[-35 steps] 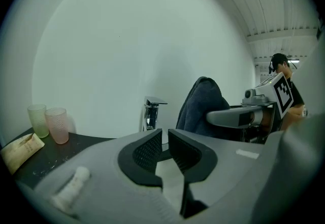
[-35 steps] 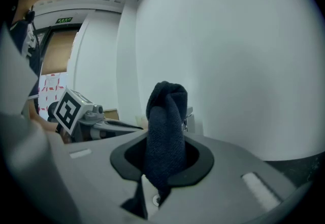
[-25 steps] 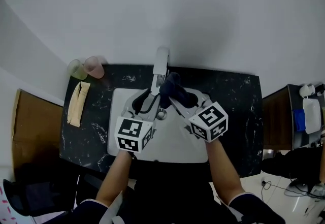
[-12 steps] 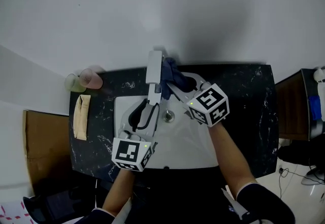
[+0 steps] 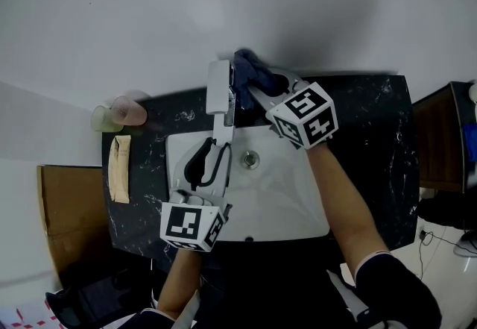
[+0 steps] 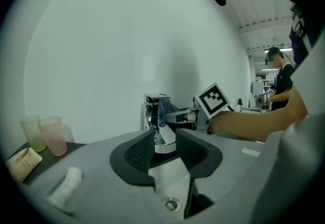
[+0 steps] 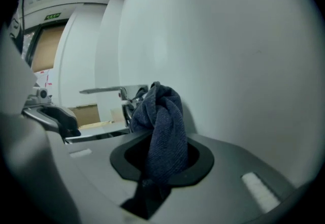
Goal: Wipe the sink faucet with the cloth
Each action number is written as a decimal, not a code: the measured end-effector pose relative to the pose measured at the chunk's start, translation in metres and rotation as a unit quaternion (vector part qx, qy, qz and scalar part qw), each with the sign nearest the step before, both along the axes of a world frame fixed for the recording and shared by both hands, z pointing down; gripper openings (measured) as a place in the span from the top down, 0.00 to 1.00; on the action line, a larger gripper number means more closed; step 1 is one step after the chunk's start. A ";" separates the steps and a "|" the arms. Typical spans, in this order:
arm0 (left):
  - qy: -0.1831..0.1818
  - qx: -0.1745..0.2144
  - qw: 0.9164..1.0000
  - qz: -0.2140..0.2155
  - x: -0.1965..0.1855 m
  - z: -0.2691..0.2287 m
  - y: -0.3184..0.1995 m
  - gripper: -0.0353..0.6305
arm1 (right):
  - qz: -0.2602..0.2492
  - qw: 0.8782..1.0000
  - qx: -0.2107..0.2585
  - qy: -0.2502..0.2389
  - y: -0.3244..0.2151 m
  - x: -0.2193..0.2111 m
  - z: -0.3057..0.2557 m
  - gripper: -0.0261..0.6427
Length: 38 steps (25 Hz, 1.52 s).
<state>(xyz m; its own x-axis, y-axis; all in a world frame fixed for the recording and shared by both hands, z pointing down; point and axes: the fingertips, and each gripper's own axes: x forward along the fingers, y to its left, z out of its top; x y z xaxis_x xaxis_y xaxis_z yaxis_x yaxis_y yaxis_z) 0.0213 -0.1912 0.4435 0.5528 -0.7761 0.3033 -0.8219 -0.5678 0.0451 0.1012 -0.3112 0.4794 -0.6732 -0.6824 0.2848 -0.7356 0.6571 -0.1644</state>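
While right tongs (image 5: pixel 256 91) pinch cloth (image 5: pixel 247 67) beside faucet (image 5: pixel 217 93), at back edge of counter (image 5: pixel 359 142); left tongs (image 5: pixel 212 159) seemingly clamp spout (image 5: pixel 226 130), over sink (image 5: pixel 277 202).

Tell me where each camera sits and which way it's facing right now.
Head view: on the person's head, looking steeply down at the sink; both forearms, left tongs and right tongs show.
Left gripper view: rides the left tongs, facing the wall, jaws on the faucet; the right forearm shows.
Right gripper view: rides the right tongs, jaws clamping the blue cloth, faucet beyond.
Shared: all three show the faucet.
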 end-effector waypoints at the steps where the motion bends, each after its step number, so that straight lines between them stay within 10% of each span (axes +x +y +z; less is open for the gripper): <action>1: -0.001 -0.002 1.000 0.000 0.000 0.001 0.000 0.75 | 0.002 1.000 -0.012 0.009 -0.005 0.001 0.008 0.85; 12: -0.018 -0.042 0.999 -0.001 0.004 0.004 -0.003 0.74 | -0.042 0.993 -0.087 0.062 0.009 -0.011 0.040 0.85; 27: -0.055 -0.107 0.993 -0.004 0.006 0.006 -0.005 0.74 | -0.069 0.997 0.036 0.022 0.025 -0.017 -0.063 0.85; 38: -0.059 -0.110 0.992 -0.006 0.006 0.006 -0.005 0.74 | -0.037 0.997 -0.044 0.049 -0.005 -0.011 0.018 0.85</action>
<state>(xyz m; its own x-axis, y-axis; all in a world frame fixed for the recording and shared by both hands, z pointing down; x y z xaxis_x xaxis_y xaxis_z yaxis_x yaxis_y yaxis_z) 0.0273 -0.1961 0.4494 0.4946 -0.6905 0.5279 -0.8353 -0.5453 0.0693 0.0906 -0.3159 0.4975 -0.6873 -0.6005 0.4087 -0.7004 0.6970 -0.1536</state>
